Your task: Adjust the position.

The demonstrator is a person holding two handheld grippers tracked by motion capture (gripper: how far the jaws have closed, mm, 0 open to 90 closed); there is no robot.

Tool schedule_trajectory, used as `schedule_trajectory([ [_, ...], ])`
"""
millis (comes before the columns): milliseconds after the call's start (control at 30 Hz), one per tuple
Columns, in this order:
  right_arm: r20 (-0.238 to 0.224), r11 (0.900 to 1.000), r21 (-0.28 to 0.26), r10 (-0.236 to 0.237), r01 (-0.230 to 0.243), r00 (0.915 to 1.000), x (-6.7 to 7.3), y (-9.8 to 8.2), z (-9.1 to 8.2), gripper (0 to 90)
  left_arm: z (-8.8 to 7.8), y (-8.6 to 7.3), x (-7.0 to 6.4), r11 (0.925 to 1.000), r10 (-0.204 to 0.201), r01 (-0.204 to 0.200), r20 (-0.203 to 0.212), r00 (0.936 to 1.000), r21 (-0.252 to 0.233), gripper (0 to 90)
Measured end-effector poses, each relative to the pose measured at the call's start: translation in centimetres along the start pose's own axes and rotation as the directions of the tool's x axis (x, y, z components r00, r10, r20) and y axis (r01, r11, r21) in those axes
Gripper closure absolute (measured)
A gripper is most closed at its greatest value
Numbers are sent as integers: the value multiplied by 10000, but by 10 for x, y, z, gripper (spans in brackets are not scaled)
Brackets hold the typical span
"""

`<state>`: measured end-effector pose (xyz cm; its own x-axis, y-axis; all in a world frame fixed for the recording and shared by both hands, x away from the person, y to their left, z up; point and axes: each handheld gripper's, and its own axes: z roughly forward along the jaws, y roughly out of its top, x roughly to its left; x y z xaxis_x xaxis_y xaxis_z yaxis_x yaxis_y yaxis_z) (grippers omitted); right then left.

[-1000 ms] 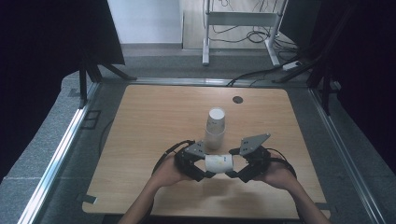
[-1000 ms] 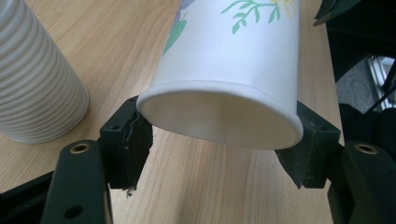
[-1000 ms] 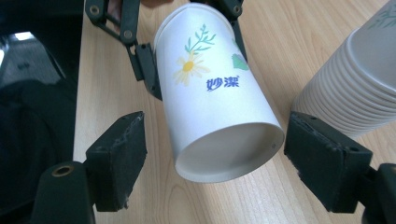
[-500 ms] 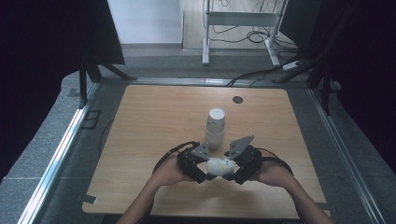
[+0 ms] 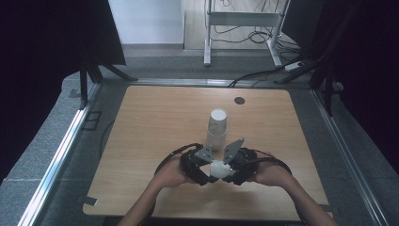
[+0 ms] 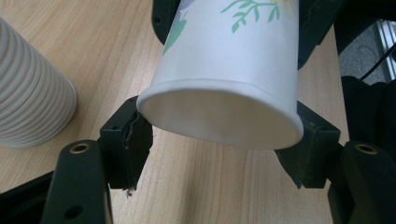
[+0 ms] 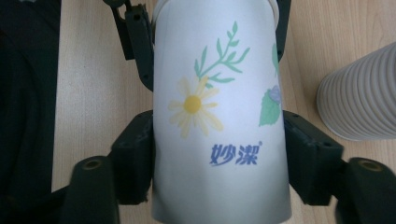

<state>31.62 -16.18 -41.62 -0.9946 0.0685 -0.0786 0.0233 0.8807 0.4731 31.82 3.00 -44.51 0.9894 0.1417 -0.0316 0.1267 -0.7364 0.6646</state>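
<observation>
Handover in mid-air near the front edge of the wooden table (image 5: 155, 122): a flower-printed paper cup (image 5: 219, 168) lies sideways between the left gripper (image 5: 207, 170) and the right gripper (image 5: 229, 170), each closed on one end of it. By the look of it, the cup is being passed from one tool to the other, or pulled free of a second cup; the next move likely calls for one pair of jaws to let go while the other keeps a light hold, since the thin wall could crush. From above, the cup is little more than a white patch, just in front of the upright stack of ribbed cups (image 5: 217, 128). The left gripper view adds the cup's base end squeezed between the jaws; the right gripper view adds the daisy print and blue lettering on its side.
</observation>
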Motion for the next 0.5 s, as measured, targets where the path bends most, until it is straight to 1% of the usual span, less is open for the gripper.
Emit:
schedule_trajectory([
  [100,-84,9999,-71,157,-158,9998,0,-1,-1,360,-1,0,-1,10000,-22,22,16,10000,-82,318],
  [133,-149,9996,-142,230,-232,9996,0,-2,-1,362,-1,0,-1,9999,-6,6,32,10000,-110,315],
  [200,-141,9993,-288,251,-255,9996,0,-4,-2,363,-2,-1,0,9997,-20,21,33,10000,-248,301],
  [267,-201,9975,-553,420,-430,9989,-1,-6,-4,362,-4,-2,0,9990,-84,84,0,10000,-443,279],
  [300,-231,9963,-732,440,-456,9988,-1,-7,-5,362,-5,-2,1,9985,-199,197,-26,9998,-512,256],
  [367,-267,9931,-999,587,-611,9979,-2,-10,-8,363,-7,-3,1,9968,-295,292,-27,9996,-745,231],
  [467,-272,9869,-1403,761,-792,9967,-2,-15,-12,363,-9,-5,2,9920,-376,394,170,9991,-1203,215],
  [500,-264,9845,-1535,815,-846,9963,-2,-17,-13,363,-10,-5,2,9909,-421,445,215,9989,-1269,212],
])
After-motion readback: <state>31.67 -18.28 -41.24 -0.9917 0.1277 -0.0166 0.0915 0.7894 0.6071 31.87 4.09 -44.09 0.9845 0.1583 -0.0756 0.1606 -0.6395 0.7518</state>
